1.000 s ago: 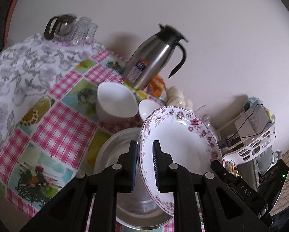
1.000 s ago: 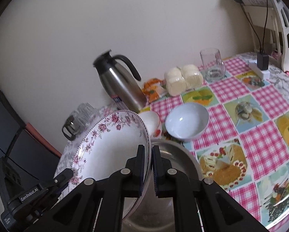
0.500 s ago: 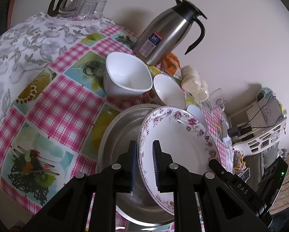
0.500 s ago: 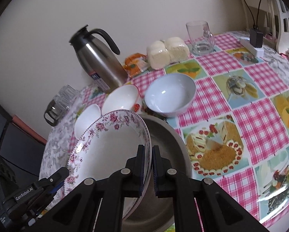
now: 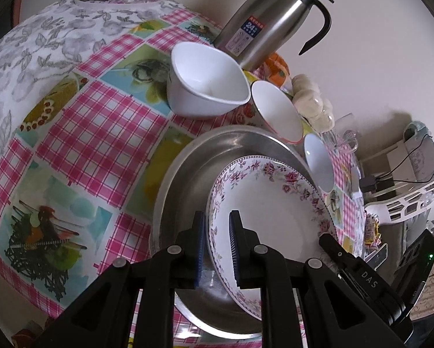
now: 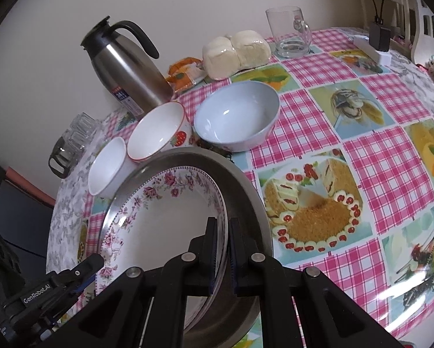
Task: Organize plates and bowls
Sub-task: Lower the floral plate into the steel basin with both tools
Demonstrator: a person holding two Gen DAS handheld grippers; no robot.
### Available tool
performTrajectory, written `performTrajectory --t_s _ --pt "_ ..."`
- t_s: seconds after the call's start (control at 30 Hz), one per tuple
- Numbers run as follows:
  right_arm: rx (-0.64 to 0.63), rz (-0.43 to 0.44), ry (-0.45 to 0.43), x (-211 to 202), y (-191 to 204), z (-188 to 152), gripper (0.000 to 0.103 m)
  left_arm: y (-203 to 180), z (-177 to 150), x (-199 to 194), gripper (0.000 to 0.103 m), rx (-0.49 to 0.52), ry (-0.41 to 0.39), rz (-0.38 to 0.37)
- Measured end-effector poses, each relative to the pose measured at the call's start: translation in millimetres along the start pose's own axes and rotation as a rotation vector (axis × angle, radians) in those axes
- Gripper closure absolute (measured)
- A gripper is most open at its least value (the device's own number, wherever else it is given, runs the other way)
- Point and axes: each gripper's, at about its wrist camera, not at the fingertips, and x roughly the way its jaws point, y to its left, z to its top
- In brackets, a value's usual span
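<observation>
Two grippers of mine, left (image 5: 217,232) and right (image 6: 223,240), have their fingers clenched on opposite rims of the floral plate (image 5: 270,203), tilted inside the steel basin (image 5: 187,179). Beyond the basin, three bowls (image 6: 237,116) sit on the counter (image 6: 376,145) before the thermos (image 6: 124,63).

Glossy glazed floral plate (image 5: 275,203) in a dull brushed-metal basin (image 5: 187,179) on shiny plastic tablecloth (image 6: 362,133).

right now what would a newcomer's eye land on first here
The floral plate stands out, gripped at opposite rims by the left gripper and right gripper, over the steel basin. Behind it stand three bowls and a steel jug by the wall.
</observation>
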Motion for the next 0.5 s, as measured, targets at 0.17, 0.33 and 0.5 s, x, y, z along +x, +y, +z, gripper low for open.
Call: performTrajectory --t_s 0.17,0.33,0.5 --pt "-0.017 -0.029 0.013 5.7 0.2 -1.0 0.095 1.8 -2.0 9.1 0.088 -0.009 0.038 0.021" --pt "-0.022 -0.038 0.030 11.9 -0.5 -3.2 0.094 4.3 -2.7 15.6 0.088 -0.026 0.062 0.032" --pt "-0.042 -0.051 0.047 17.0 2.7 -5.1 0.093 7.9 -3.4 13.2 0.088 -0.041 0.059 0.037"
